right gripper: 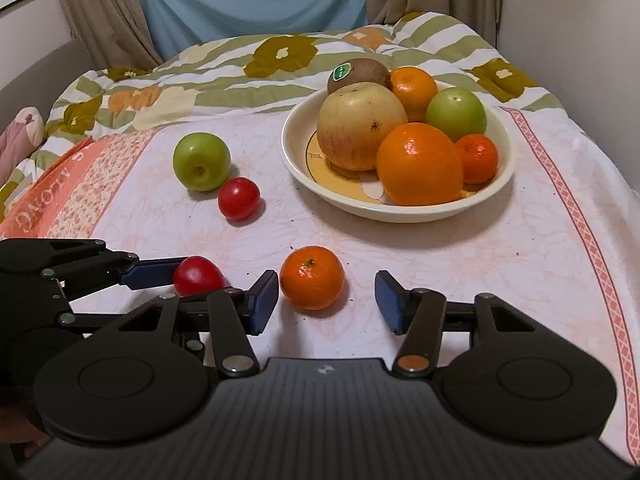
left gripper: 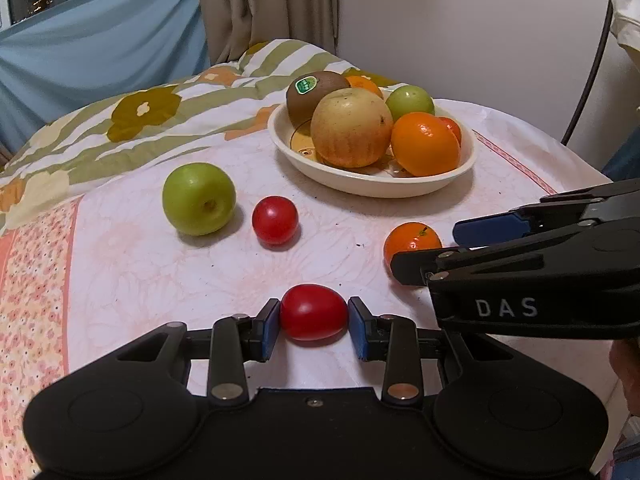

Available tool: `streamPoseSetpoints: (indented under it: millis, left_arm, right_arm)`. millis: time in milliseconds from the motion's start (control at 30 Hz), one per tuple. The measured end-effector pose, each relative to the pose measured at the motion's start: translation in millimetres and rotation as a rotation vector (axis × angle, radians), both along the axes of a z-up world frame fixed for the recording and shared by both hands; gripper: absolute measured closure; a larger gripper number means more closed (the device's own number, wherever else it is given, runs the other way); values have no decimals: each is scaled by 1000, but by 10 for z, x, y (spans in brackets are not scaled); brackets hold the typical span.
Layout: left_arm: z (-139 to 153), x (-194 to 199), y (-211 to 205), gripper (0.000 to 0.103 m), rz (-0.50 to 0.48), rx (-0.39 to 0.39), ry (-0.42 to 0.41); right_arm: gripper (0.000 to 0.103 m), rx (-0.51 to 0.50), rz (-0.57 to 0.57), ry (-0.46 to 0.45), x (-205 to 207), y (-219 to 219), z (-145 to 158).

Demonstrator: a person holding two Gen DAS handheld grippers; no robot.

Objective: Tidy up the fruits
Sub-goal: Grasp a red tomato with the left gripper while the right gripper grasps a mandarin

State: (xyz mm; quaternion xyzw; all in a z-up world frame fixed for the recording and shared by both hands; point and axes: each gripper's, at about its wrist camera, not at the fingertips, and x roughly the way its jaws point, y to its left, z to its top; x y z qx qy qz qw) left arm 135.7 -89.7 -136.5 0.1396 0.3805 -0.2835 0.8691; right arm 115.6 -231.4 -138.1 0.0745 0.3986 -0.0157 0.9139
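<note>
Fingers: left gripper [left gripper: 313,317] clamped on glossy red oval tomato [left gripper: 313,312]; right gripper [right gripper: 326,303] unclenched round small orange mandarin [right gripper: 312,277], pads not touching. Centre mandarin first, squeeze gently w/o rolling it.

bowl [right gripper: 505,178]: cream, shallow, upright on the bed cover, heaped with a kiwi, yellow apple, green apple, large orange and two mandarins
green apple [right gripper: 201,161]: left of the bowl, dimple facing the viewer
round tomato [right gripper: 239,198]: just beside that apple
mandarin [right gripper: 312,277]: before the bowl
oval tomato [left gripper: 313,311]: left of the mandarin
</note>
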Motion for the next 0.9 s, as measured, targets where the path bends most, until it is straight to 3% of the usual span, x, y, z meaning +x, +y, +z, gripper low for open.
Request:
streamPoseSetpoints:
  millis: [167, 233, 433, 900]
  left_arm:
    - [7, 5, 17, 63, 11, -3, 6]
    - [8, 4, 21, 63, 17, -3, 7]
    - [82, -12, 3, 63, 28, -12, 15]
    - [507, -366, -386, 63, -38, -23, -22]
  right_arm:
    - [41, -5, 16, 2, 74, 24, -20]
    - [51, 10, 31, 11, 101, 23, -38]
    - [51, -10, 37, 4, 43, 8, 80]
    - [51, -38, -21, -55, -347, -411, 690]
